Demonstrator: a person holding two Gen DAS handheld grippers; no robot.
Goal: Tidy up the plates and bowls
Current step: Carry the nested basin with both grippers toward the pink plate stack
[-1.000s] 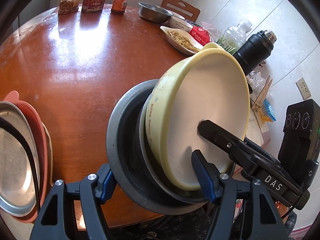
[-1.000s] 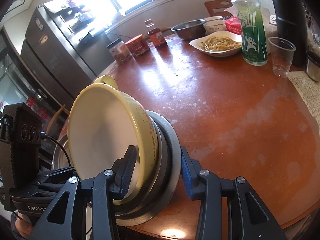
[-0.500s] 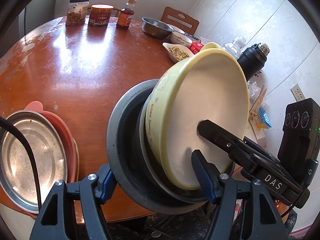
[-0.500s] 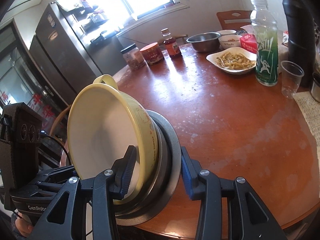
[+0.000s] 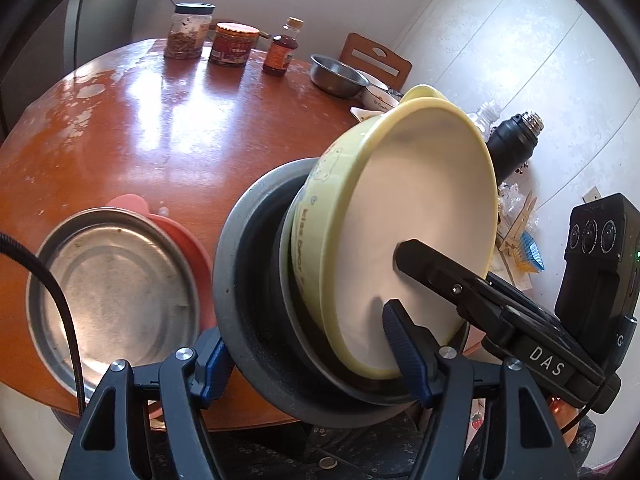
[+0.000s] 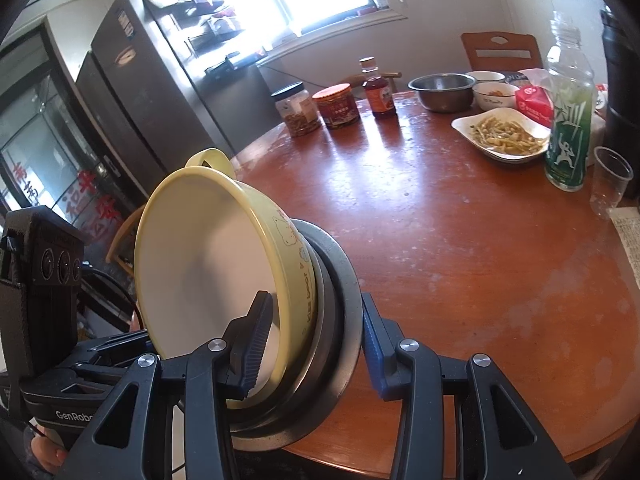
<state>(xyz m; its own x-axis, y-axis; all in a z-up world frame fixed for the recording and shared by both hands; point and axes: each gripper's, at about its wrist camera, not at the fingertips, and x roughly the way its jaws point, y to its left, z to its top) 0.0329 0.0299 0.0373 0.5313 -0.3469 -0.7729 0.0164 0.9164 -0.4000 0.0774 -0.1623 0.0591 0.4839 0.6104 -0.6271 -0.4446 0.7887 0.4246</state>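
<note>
Round wooden table (image 5: 168, 120) filling frame; left gripper (image 5: 308, 356) and right gripper (image 6: 312, 344) both clamping nested grey bowl (image 5: 256, 320) and yellow bowl (image 5: 400, 248) lower centre, tipped on edge, openings facing right in left view.

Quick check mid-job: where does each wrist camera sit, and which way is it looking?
Left wrist: behind the left tool, facing across the table toward the jars and window; its fingers clamp the stacked bowls; the right tool shows.
Right wrist: behind the right tool, facing the table, fridge and window; the left tool shows.
Shared: bowls, jars, steel bowl.
</note>
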